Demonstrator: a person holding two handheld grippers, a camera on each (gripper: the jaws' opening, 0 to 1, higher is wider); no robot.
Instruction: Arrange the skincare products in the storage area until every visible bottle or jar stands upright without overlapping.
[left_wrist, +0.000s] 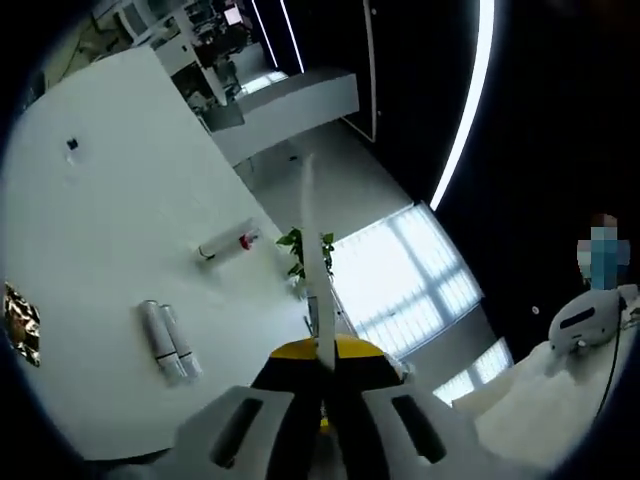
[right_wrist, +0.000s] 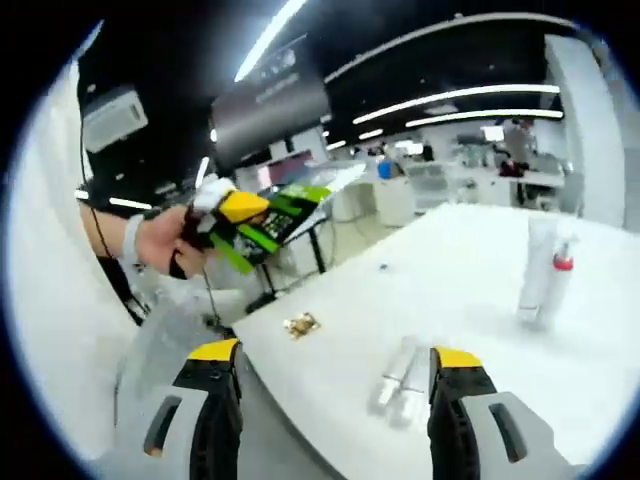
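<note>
Here the two slim white tubes (right_wrist: 398, 372) lie flat side by side on the white table (right_wrist: 470, 280), just ahead between the spread right gripper (right_wrist: 335, 385), while the left gripper (left_wrist: 322, 385), pressed together, is raised well away.

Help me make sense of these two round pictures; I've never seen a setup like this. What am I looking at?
There is no robot here. A person holds a claw in each hand, and each claw carries a fisheye camera looking along its jaws. The left gripper view shows the left claw shut, apparently on a thin white sheet seen edge-on. The right gripper view shows the right claw open and empty, and the person's hand holding the other claw. On the white table are two tubes lying side by side, two containers standing upright, one red-capped, and a small golden scrap.
</note>
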